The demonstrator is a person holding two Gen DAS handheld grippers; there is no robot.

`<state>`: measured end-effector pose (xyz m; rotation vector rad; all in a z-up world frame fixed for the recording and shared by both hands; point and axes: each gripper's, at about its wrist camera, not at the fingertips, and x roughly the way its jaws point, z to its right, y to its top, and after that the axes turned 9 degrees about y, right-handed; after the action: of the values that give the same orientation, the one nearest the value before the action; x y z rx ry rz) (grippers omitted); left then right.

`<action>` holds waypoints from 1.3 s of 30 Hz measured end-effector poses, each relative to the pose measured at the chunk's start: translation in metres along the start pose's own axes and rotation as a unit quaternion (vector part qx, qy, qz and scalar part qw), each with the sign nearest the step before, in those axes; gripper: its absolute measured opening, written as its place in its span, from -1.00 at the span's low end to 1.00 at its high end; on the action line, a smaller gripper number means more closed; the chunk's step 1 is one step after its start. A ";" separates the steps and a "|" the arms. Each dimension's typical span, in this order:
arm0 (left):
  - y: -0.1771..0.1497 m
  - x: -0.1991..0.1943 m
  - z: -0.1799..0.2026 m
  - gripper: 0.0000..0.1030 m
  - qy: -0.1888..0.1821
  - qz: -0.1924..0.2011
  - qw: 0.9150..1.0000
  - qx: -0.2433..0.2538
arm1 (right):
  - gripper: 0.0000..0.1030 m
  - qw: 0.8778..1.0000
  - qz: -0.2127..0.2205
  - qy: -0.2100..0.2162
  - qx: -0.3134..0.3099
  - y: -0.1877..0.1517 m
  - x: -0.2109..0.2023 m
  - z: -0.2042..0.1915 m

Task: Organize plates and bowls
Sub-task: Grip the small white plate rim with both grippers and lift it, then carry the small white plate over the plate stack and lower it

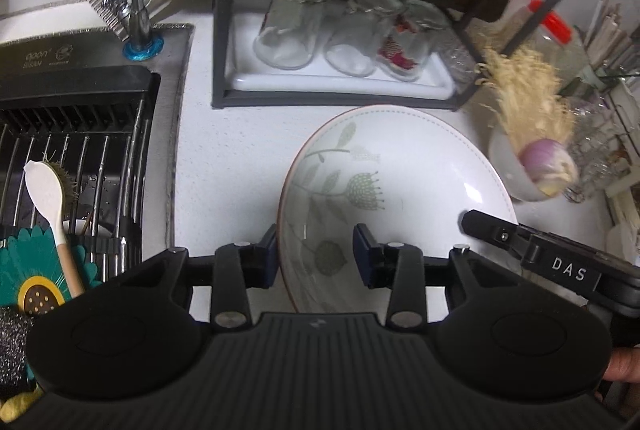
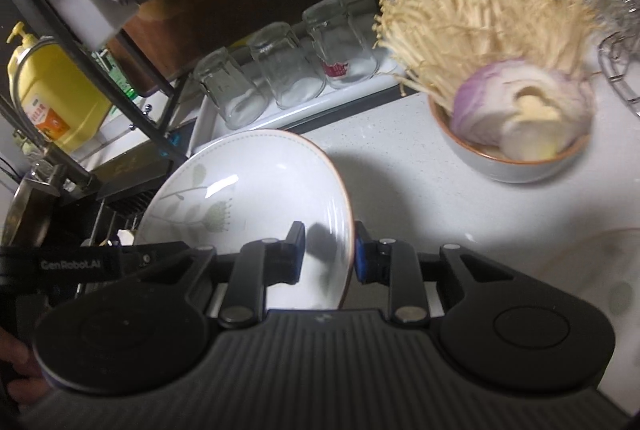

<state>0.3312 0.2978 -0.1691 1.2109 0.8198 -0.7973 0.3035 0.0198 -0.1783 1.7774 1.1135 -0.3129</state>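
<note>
Black ribbed gripper bodies fill the near edge of both wrist views. Between the left gripper's [image 1: 316, 258] fingers [image 1: 267, 260] stands the left rim of a white plate [image 1: 400, 166] with a green leaf-and-flower print and a thin brown edge; the pads sit on either side of that rim, but whether both press on it I cannot tell. The right gripper [image 2: 329, 253] straddles the plate's opposite rim, its fingers [image 2: 296, 254] closed on the edge (one pad inside the dish, one outside). The plate is tilted above the white speckled worktop [image 1: 224, 166]. Ahead of the left fingers, three upturned glasses [image 1: 292, 26] stand on a white tray in a dark metal rack. Left of them lies a black sink drainer [image 1: 76, 134] with a white spoon [image 1: 48, 198]. Ahead and right of the right fingers sits a bowl [image 2: 516, 162] holding enoki mushrooms [image 2: 476, 10] and a halved purple onion [image 2: 516, 106].
</note>
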 end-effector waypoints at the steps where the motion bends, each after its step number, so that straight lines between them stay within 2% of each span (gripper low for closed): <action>1: -0.002 -0.008 0.003 -0.16 -0.004 0.004 1.000 0.002 | -0.46 1.000 0.004 -0.001 0.001 -0.002 -0.008 -0.001; 10: -0.018 -0.066 0.037 -0.16 -0.039 0.051 0.998 0.030 | -0.46 0.998 0.062 -0.019 0.019 -0.018 -0.085 -0.004; 19: -0.037 -0.097 0.091 -0.16 -0.063 0.058 0.995 0.060 | -0.46 0.993 0.099 -0.045 0.035 -0.039 -0.149 0.012; 23: -0.047 -0.094 0.117 -0.16 -0.067 0.058 0.994 0.061 | -0.46 0.993 0.100 -0.053 0.024 -0.046 -0.167 0.030; 25: -0.052 -0.090 0.130 -0.16 -0.073 0.041 0.995 0.049 | -0.46 0.994 0.088 -0.055 0.030 -0.050 -0.175 0.043; 28: -0.059 -0.082 0.149 -0.17 -0.085 0.031 0.994 0.055 | -0.46 0.995 0.077 -0.065 0.020 -0.055 -0.184 0.060; 37: -0.083 -0.043 0.206 -0.17 -0.086 -0.023 0.994 0.069 | -0.46 0.993 0.033 -0.091 0.071 -0.073 -0.196 0.119; 39: -0.087 -0.033 0.218 -0.17 -0.072 -0.036 0.993 0.084 | -0.46 0.992 0.033 -0.097 0.078 -0.075 -0.197 0.127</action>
<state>0.2635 0.0722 -0.1463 1.2605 0.6913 -1.0165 0.1691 -0.1850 -0.1596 1.8718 0.9116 -0.5326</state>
